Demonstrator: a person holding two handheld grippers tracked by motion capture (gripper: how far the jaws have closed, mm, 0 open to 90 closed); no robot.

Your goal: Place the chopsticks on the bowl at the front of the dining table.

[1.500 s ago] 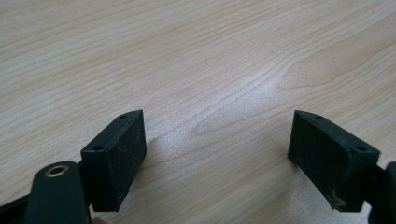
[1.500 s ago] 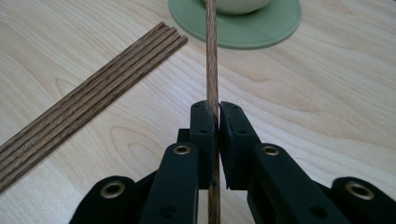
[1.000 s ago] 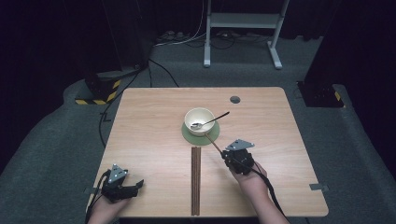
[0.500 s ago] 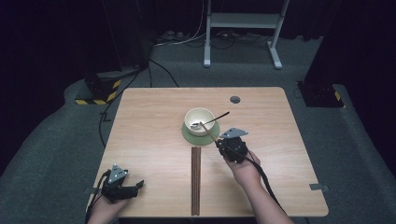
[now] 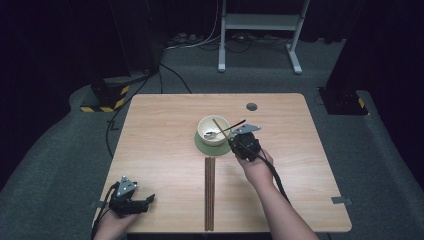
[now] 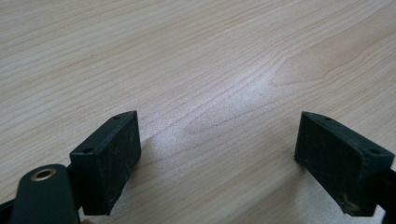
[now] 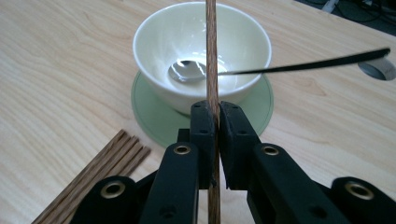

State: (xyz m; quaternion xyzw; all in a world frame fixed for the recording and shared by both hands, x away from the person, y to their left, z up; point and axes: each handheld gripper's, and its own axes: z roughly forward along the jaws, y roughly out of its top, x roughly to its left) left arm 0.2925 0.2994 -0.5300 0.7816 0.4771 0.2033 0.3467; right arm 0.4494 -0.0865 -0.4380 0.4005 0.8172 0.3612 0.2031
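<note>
My right gripper point(image 5: 235, 142) point(image 7: 214, 111) is shut on a single brown chopstick point(image 5: 220, 129) point(image 7: 211, 46). The stick points up and left over a cream bowl point(image 5: 207, 134) point(image 7: 154, 42). That bowl stands on a green saucer point(image 5: 202, 146) point(image 7: 156, 122) and holds a metal spoon point(image 5: 235, 125) point(image 7: 187, 71) whose dark handle sticks out to the right. A bundle of several chopsticks point(image 5: 209, 190) point(image 7: 100, 170) lies lengthwise toward the front edge. My left gripper point(image 5: 148, 200) point(image 6: 219, 154) rests at the front left corner; its jaws have just been opening and nothing is between them.
The wooden table point(image 5: 160, 130) has a round cable hole point(image 5: 251, 106) near its back right. A metal stand point(image 5: 257, 30) and cables lie on the dark floor beyond the table.
My right gripper has carried the chopstick forward and slightly up toward the bowl, so its tip now reaches over the bowl. The left hand stayed where it was.
</note>
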